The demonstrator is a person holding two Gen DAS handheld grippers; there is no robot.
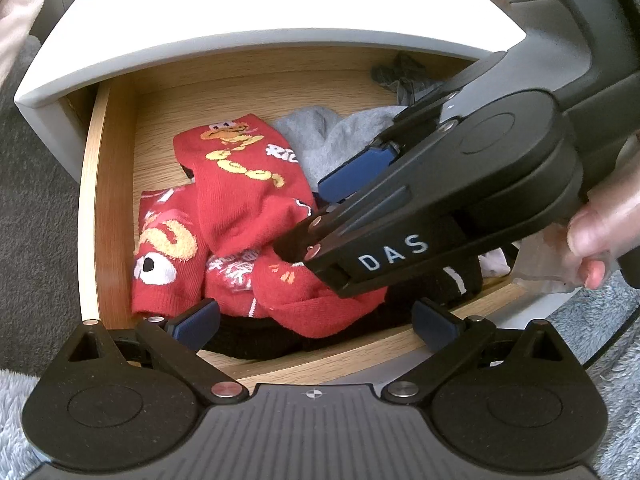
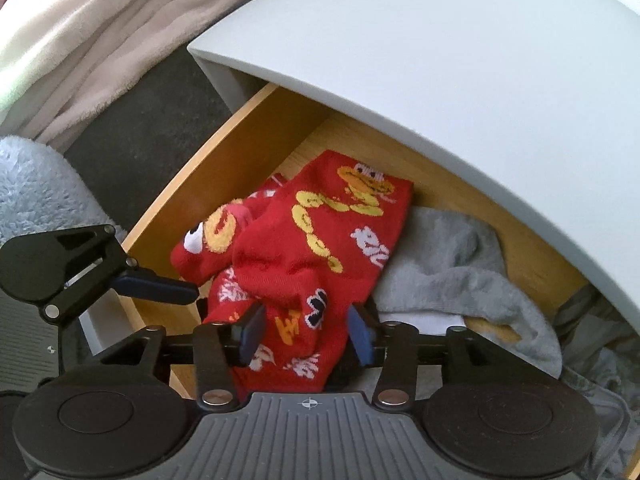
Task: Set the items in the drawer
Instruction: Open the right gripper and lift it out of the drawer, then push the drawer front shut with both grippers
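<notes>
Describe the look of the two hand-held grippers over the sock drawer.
Both match: the left hand-held gripper and right hand-held gripper have matte black linkage arms with silver rivets, round black pivot housings, dark blue finger pads and a ribbed grey body with a small crosshair mark. The right one's side carries white "DAS" lettering.

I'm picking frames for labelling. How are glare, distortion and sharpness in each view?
Left wrist view: cabinet top blown out white, fisheye bows the drawer, red socks sharp. Right wrist view: softer, evener light, cabinet top curved, socks slightly blurred.
</notes>
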